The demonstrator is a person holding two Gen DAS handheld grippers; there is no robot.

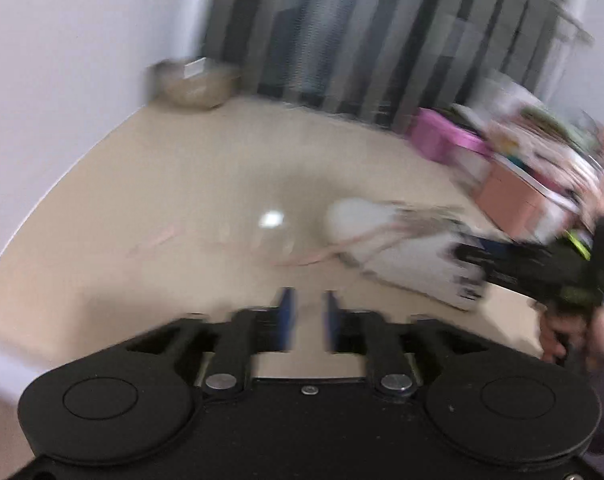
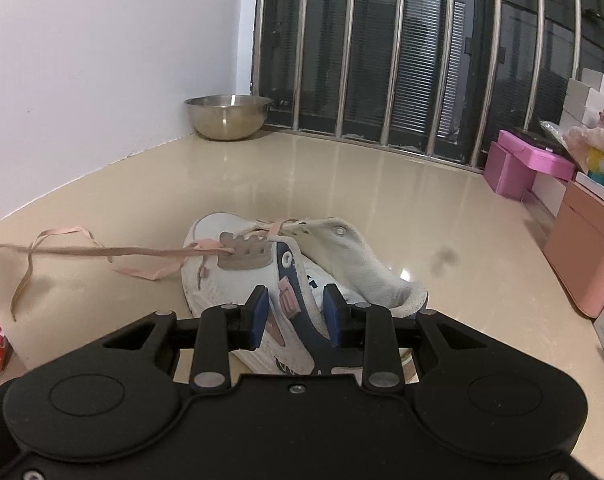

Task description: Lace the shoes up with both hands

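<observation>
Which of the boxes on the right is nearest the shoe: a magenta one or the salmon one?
The salmon-pink box, the large one at the right edge. The magenta boxes stand further back by the window bars, well beyond the shoe.

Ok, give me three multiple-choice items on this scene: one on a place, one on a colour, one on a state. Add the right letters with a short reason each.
1. Where does the metal bowl stand?
A. in the corner where the wall meets the barred window
B. on the pink box
C. inside the shoe

2. What colour is the lace trailing from the shoe?
A. black
B. pale pink
C. green

3. What is between the pads of the left gripper?
A. the lace
B. the shoe's tongue
C. nothing

Answers:
1 A: the bowl sits on the beige surface against the white wall, next to the bars.
2 B: the strands lying left of the shoe are pale pink.
3 C: the left wrist view shows an empty gap between the blue pads, the lace lying farther ahead.
</observation>
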